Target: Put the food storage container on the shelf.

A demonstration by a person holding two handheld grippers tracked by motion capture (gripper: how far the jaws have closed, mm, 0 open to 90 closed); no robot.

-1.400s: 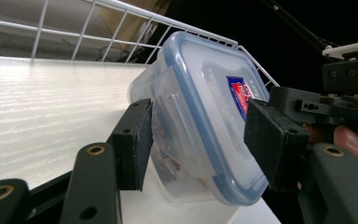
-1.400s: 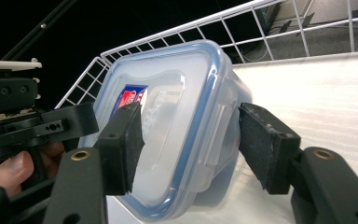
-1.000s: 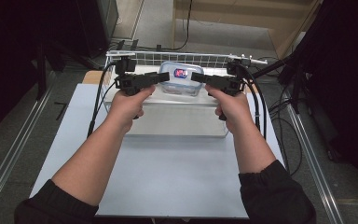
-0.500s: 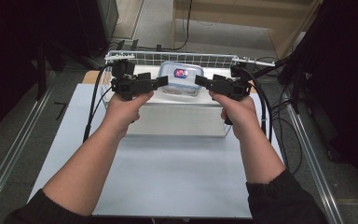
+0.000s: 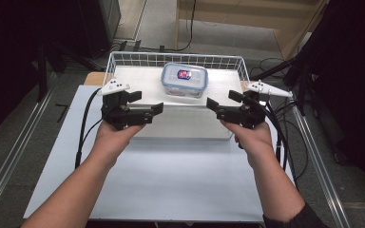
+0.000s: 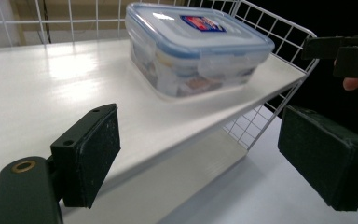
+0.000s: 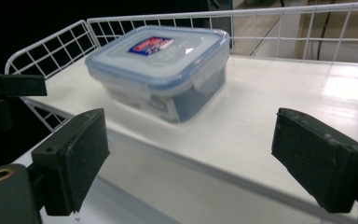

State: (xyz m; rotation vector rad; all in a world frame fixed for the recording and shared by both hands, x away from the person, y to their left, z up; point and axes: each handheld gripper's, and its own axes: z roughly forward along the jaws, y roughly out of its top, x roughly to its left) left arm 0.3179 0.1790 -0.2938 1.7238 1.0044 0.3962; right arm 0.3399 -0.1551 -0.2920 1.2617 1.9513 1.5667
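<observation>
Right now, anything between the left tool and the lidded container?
Nothing but bare white shelf top. In the left gripper view the left tool stands open off the shelf's front edge, the container farther back, untouched.

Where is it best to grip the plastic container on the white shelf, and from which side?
Probably grip the plastic container across its two short sides, one gripper from each side. Its near side faces the open shelf front; latch flaps offer purchase.
</observation>
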